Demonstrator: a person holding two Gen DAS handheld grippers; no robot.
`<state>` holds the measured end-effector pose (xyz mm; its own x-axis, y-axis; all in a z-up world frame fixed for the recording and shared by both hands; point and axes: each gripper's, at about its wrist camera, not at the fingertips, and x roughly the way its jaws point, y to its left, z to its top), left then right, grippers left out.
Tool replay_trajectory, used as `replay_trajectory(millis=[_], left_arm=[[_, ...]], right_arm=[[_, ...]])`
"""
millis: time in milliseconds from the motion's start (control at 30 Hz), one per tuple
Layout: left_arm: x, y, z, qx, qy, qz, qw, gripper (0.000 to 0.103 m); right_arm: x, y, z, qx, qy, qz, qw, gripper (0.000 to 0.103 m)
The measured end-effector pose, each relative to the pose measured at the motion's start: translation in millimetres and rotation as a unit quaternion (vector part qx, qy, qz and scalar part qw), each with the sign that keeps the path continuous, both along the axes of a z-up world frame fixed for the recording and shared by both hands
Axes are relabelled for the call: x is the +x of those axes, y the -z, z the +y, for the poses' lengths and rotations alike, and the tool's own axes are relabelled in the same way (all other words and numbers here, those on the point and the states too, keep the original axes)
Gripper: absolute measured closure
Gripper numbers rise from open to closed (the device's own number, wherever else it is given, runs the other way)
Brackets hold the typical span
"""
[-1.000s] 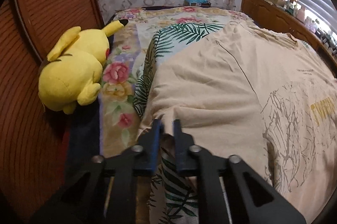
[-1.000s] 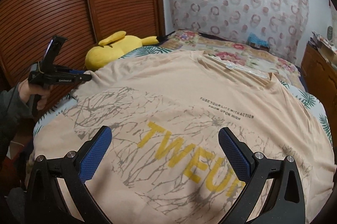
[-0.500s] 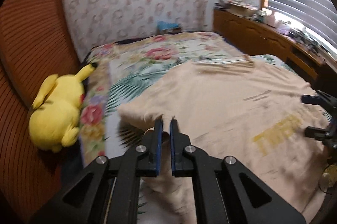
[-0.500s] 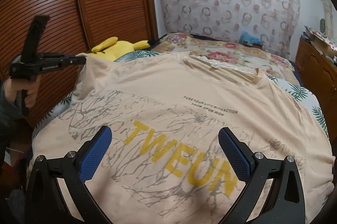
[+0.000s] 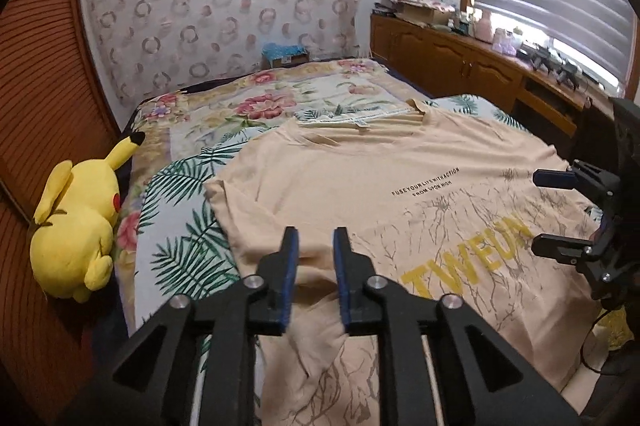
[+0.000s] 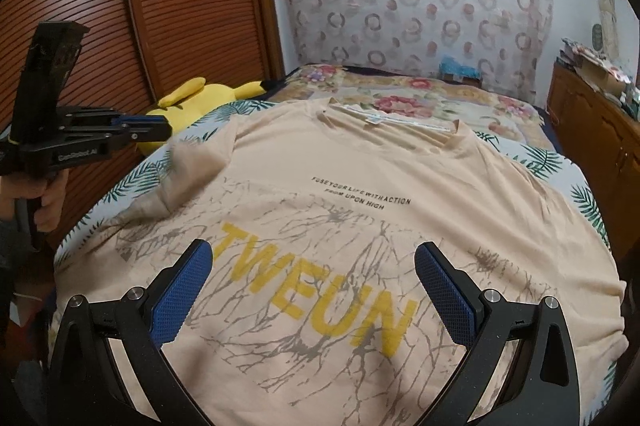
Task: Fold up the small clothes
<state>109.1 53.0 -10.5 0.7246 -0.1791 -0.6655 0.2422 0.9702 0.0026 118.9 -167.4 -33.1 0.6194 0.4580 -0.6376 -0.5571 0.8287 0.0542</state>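
A beige T-shirt (image 5: 400, 193) with yellow letters lies front up on the bed. My left gripper (image 5: 314, 238) hovers over its left side, jaws opening with a clear gap; the pads press on nothing. Under it the left sleeve (image 5: 316, 342) lies turned in over the shirt's front. In the right wrist view a hand holds the left gripper (image 6: 162, 129) above the bed's left edge, and the sleeve (image 6: 192, 173) shows blurred below its tips. My right gripper (image 6: 312, 254) stands wide open over the T-shirt (image 6: 360, 185) near its hem, holding nothing, and shows again as the right gripper (image 5: 538, 214).
A yellow plush toy (image 5: 76, 226) lies at the bed's left edge against a slatted wooden wardrobe (image 6: 180, 5). The floral bedspread (image 5: 280, 101) stretches to the patterned wall, where a blue box (image 5: 286, 53) sits. A cluttered wooden cabinet (image 5: 460, 61) runs along the right.
My left gripper lifted the sleeve and carried it up and inward over the shirt, then its jaws parted and the sleeve dropped. The right gripper stayed open over the hem.
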Motion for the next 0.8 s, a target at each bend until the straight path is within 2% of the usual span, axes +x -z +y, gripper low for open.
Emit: replay_trajectory(millis=[167, 367, 467, 600, 733, 800], left_arm=[[-14, 6, 23, -0.003, -0.025, -0.006, 0.9997, 0.076], [-20, 34, 57, -0.002, -0.064, 0.020, 0.9977, 0.075], [-20, 54, 72, -0.008, -0.079, 0.044, 0.9959, 0.075], [-16, 76, 80, -0.004, -0.088, 0.073, 0.9935, 0.075], [-14, 89, 80, 0.005, -0.091, 0.089, 0.9918, 0.075], [-14, 90, 82, 0.004, -0.092, 0.088, 0.9918, 0.072]], right_arm=[[2, -6, 8, -0.011, -0.011, -0.007, 1.000, 0.001], [12, -10, 35, -0.030, -0.052, -0.017, 0.998, 0.011], [22, -8, 52, -0.036, -0.073, -0.011, 0.997, 0.019], [37, -4, 80, -0.035, -0.103, 0.004, 0.994, 0.036], [48, -3, 104, -0.014, -0.136, 0.024, 0.990, 0.049], [51, 0, 117, -0.010, -0.155, 0.033, 0.987, 0.059]])
